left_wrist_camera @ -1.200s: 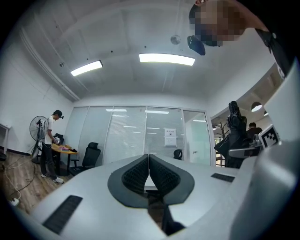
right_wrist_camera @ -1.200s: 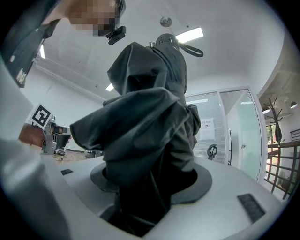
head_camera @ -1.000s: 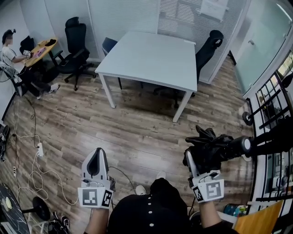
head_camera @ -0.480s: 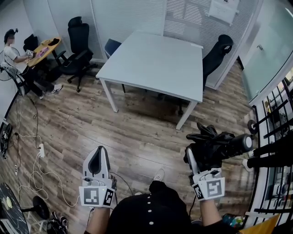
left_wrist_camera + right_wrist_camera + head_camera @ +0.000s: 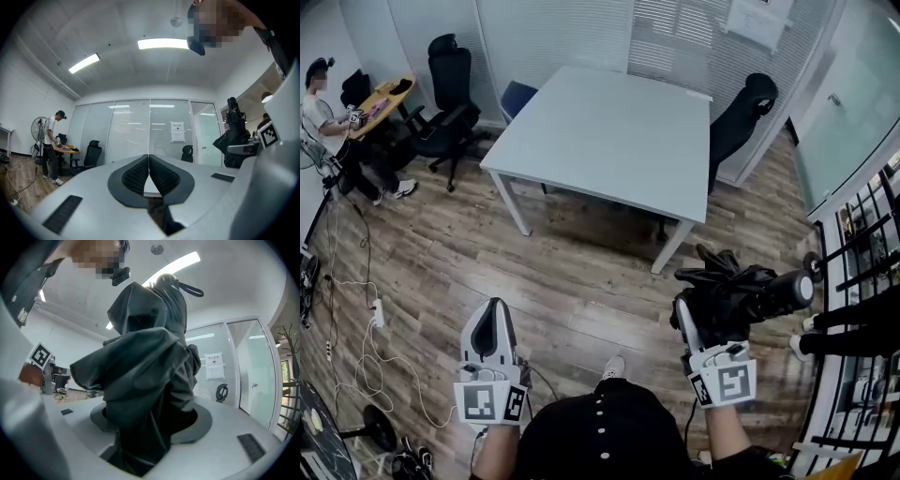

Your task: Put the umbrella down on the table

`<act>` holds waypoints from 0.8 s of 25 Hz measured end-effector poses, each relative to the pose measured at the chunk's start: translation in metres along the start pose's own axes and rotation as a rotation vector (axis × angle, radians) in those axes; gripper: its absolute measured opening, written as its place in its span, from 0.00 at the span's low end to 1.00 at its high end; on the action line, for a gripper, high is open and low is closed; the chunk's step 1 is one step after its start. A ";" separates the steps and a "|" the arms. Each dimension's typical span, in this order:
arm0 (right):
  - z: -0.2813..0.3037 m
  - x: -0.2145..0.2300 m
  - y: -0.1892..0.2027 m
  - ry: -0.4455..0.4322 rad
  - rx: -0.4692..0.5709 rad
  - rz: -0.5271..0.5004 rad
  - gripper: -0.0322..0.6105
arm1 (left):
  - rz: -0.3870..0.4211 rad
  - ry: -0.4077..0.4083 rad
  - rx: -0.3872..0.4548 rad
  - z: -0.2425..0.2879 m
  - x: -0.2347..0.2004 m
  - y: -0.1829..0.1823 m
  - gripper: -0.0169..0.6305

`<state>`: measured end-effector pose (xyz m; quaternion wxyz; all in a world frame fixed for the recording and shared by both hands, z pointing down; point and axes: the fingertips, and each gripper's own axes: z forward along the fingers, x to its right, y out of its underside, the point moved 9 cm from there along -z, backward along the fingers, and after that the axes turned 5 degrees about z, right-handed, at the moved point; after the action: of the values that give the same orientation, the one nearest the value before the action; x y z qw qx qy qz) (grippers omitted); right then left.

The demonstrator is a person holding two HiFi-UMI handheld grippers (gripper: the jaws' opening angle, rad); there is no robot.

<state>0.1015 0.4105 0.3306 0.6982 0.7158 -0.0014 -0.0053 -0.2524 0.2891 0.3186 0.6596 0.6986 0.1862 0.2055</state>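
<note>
I pinch the umbrella (image 5: 741, 298) in my right tongs (image 5: 698, 328), bound for the worktop (image 5: 609, 131) at twelve o'clock. My left tongs (image 5: 492, 323) sit pressed together, unneeded.

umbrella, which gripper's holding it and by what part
The right gripper holds the folded black umbrella, its jaws clamped on the bunched canopy fabric, with most of the umbrella's length sticking out to one side. The left gripper is shut and empty.
</note>
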 end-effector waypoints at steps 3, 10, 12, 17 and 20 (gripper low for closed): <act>0.008 0.015 0.002 -0.006 0.008 -0.002 0.48 | 0.005 -0.002 0.005 0.014 0.011 0.001 0.05; 0.028 0.053 0.005 -0.035 0.003 0.022 0.48 | 0.006 -0.008 0.009 0.049 0.040 -0.005 0.05; 0.038 0.066 0.005 -0.043 -0.005 0.037 0.48 | 0.016 -0.011 -0.010 0.060 0.047 -0.008 0.05; 0.057 0.073 0.012 -0.063 -0.019 0.058 0.48 | 0.015 -0.041 -0.044 0.071 0.043 -0.003 0.05; 0.068 0.074 0.016 -0.067 -0.029 0.057 0.48 | 0.013 -0.040 -0.046 0.081 0.039 0.002 0.05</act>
<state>0.1749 0.3414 0.3449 0.7080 0.7047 -0.0453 -0.0094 -0.1768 0.2413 0.3184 0.6777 0.6884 0.1636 0.1999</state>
